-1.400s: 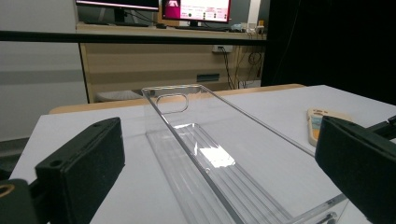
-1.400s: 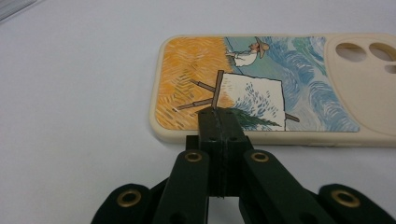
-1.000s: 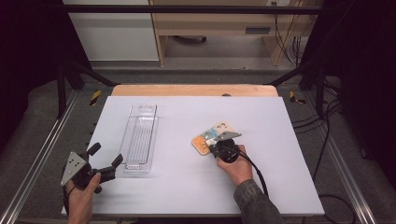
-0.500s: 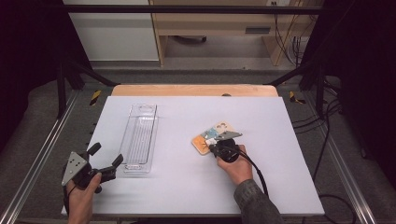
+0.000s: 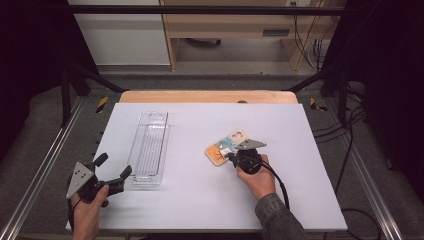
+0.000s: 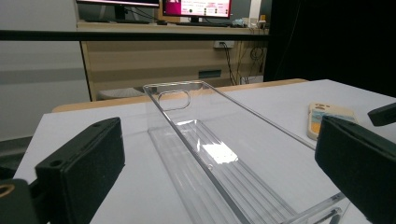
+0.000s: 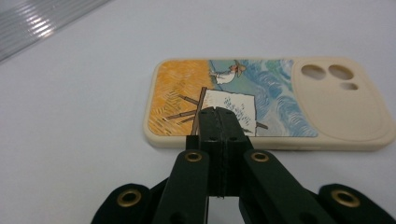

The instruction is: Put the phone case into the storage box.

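Staying on phone case [image 7: 266,105] (unmoved).

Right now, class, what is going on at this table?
A person works at a white table with a claw in each hand. The right claw is shut, its tips over the near long edge of a painted phone case that lies flat; whether it grips the edge is hard to tell. The left claw is open, at the near end of a clear plastic tray that lies lengthwise on the table, apart from the case.
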`<state>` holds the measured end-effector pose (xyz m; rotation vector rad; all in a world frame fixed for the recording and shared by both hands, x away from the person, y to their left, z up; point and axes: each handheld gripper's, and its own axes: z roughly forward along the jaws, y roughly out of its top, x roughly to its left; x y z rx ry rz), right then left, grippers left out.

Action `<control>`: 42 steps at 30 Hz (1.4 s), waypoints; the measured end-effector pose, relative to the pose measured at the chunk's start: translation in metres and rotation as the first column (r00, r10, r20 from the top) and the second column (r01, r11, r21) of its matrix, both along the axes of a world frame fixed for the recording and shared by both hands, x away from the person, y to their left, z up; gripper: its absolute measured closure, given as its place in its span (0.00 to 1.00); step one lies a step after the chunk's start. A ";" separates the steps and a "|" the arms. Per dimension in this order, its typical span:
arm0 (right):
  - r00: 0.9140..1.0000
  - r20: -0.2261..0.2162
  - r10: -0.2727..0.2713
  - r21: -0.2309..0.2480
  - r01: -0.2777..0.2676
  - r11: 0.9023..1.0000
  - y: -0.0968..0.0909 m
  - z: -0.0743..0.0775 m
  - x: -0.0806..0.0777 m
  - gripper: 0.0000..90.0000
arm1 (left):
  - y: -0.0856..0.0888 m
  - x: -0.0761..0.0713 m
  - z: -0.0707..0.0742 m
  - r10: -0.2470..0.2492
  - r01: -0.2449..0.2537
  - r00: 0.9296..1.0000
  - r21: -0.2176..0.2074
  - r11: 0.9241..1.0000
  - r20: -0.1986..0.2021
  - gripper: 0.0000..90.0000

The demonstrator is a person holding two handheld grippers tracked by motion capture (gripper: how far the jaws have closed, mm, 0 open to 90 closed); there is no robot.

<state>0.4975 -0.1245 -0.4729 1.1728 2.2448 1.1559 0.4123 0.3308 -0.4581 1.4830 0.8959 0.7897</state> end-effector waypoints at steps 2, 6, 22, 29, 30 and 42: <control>1.000 0.024 -0.007 0.010 0.006 1.000 -0.003 0.004 -0.004 1.00 | 0.000 0.000 0.000 0.000 0.000 1.000 0.007 1.000 -0.001 0.01; 0.997 0.068 -0.021 0.048 0.018 0.999 -0.013 0.011 -0.016 1.00 | -0.002 -0.002 0.001 -0.004 0.004 1.000 0.021 1.000 -0.002 0.01; 0.979 0.175 -0.105 0.155 0.078 0.985 -0.052 0.011 -0.053 0.63 | -0.003 -0.003 0.001 -0.001 0.001 1.000 0.017 1.000 -0.007 0.01; 0.970 0.197 -0.143 0.185 0.106 0.977 -0.067 0.007 -0.060 0.35 | -0.003 -0.002 0.000 0.000 0.000 1.000 0.016 1.000 -0.010 0.01; 0.968 0.206 -0.144 0.188 0.106 0.977 -0.069 0.006 -0.061 0.32 | -0.002 -0.002 0.000 0.000 0.001 1.000 0.018 1.000 -0.008 0.01; 0.947 0.259 -0.192 0.219 0.136 0.966 -0.087 0.009 -0.069 0.09 | -0.001 -0.004 0.001 0.003 -0.003 1.000 0.009 1.000 -0.002 0.01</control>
